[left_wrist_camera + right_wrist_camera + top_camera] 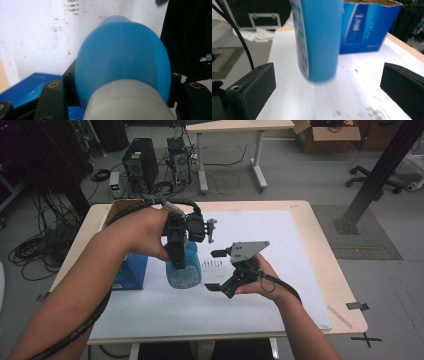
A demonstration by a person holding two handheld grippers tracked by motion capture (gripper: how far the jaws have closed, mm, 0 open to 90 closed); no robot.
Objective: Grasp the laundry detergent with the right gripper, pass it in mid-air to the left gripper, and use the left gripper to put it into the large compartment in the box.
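- Clearly lifted: blue bottle (183, 267) clamped near its grey neck by the left gripper (176, 262), hanging upright with its base off the white sheet (280, 235), over the middle of the table (320, 245).
- Seen along the left gripper view: blue shoulder of the bottle bulging out between the two jaws, grey collar pinched between them, jaws closed hard onto it.
- Right gripper (216, 270) just beside the bottle, jaws spread wide and holding nothing; in the right gripper view, bottle's lower end hanging in front of the gap, touching neither jaw.
- Blue carton (131, 270) behind and to the left of the bottle, top flaps open, standing near the table's left edge.
- Risk one, as a judgement: a smooth, rounded shoulder under a narrow grip, so likely to swing or slide out if tilted or jerked.
- Risk two: closing the right jaws too low or off-centre could knock the base sideways and twist the bottle out of the left grip.
- Risk three: carrying toward the carton at too shallow a height could clip its rim and tip the carton.
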